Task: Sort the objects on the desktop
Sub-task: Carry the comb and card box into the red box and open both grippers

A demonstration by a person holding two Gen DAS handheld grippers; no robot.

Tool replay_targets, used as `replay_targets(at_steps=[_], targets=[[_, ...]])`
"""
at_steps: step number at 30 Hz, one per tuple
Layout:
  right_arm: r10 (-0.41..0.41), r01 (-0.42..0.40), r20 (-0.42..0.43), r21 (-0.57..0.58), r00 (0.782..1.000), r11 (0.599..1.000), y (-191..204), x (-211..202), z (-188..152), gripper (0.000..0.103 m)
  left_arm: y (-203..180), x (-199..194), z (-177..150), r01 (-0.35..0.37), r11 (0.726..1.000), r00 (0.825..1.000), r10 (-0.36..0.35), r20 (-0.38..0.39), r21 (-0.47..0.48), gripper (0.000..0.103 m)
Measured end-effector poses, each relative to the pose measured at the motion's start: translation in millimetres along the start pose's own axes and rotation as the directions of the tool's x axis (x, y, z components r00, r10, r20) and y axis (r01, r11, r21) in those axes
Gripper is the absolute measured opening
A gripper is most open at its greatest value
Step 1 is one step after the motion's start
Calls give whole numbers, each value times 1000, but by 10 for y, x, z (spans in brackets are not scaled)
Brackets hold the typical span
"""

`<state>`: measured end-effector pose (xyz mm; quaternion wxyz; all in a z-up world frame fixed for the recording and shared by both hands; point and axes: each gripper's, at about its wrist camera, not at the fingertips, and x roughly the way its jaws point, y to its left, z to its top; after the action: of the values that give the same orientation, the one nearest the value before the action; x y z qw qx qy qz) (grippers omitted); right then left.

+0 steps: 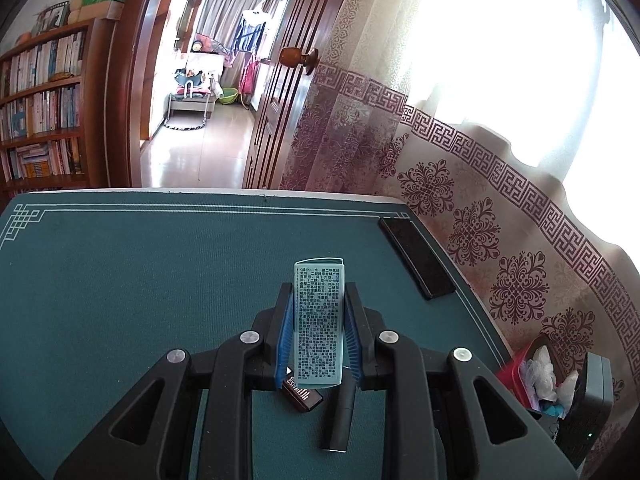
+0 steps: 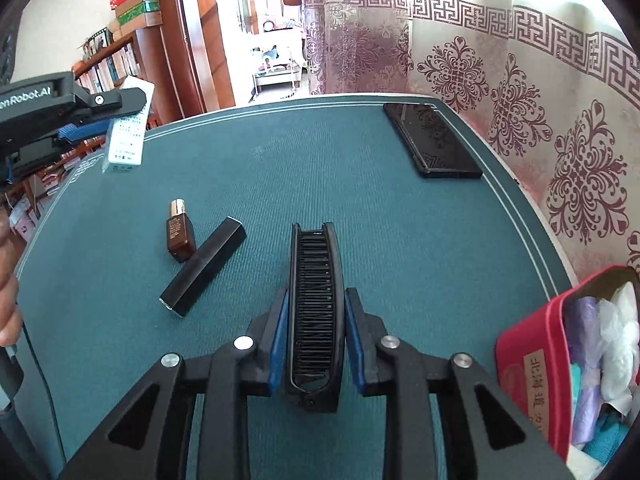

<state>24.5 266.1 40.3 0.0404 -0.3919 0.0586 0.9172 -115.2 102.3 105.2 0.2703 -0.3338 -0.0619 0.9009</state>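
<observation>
Looks like mid-sort. The left gripper (image 1: 319, 322) pinches a pale green printed box (image 1: 319, 322) above the green felt tabletop (image 2: 400, 240); the right gripper (image 2: 316, 330) clamps a black folding comb (image 2: 316, 304). A small brown bottle (image 2: 179, 234), black rectangular tube (image 2: 204, 266) and flat black case (image 2: 432, 140) are seemingly unsorted.
</observation>
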Motion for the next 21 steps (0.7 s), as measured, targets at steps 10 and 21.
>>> replay_targets(at_steps=[10, 21], targets=[[-2, -12, 131, 104, 991, 994, -458, -848, -226, 29, -370, -180, -126, 70, 997, 997, -69, -25, 29, 26], [-167, 99, 190, 322, 968, 942, -1550, -1501, -598, 29, -1433, -321, -518, 228, 964, 969, -211, -132, 133, 26]])
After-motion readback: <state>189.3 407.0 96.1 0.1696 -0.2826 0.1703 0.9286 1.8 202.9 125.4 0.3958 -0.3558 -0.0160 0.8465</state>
